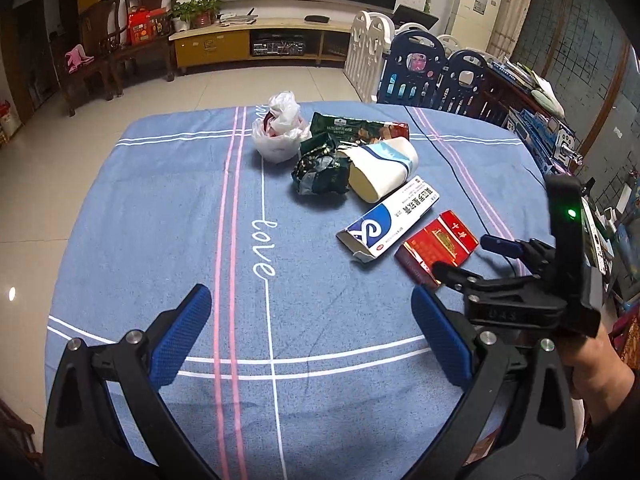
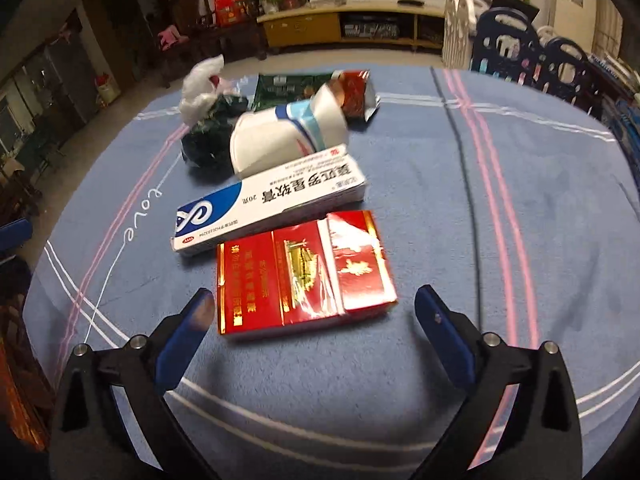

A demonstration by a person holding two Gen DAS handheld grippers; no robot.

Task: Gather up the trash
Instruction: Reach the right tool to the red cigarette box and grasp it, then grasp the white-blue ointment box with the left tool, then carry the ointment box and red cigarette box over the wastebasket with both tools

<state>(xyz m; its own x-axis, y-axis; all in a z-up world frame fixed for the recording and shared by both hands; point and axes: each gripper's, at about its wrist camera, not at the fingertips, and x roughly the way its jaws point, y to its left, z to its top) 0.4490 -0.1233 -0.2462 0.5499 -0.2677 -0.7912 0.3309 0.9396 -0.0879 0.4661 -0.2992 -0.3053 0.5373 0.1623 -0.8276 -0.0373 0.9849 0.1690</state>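
Several pieces of trash were gathered on the blue tabletop point(image 1: 160, 208): a white plastic bag point(image 1: 280, 128) at the far left, a green snack wrapper point(image 1: 352, 130) beside it, crumpled green wrappers point(image 1: 318, 170) nearer, a squashed white paper cup point(image 1: 382, 168), a white-and-blue ointment box point(image 1: 390, 218) and, nearest on the right, a red cigarette pack point(image 2: 304, 274). The right tongs point(image 2: 314, 310) were held spread wide just above the tabletop, the near end of the cigarette pack lying between the blue pads point(image 2: 444, 336) without being pressed. The left tongs point(image 1: 310, 320) were likewise spread wide over bare cloth to the left, nothing being gripped, well apart from the trash.
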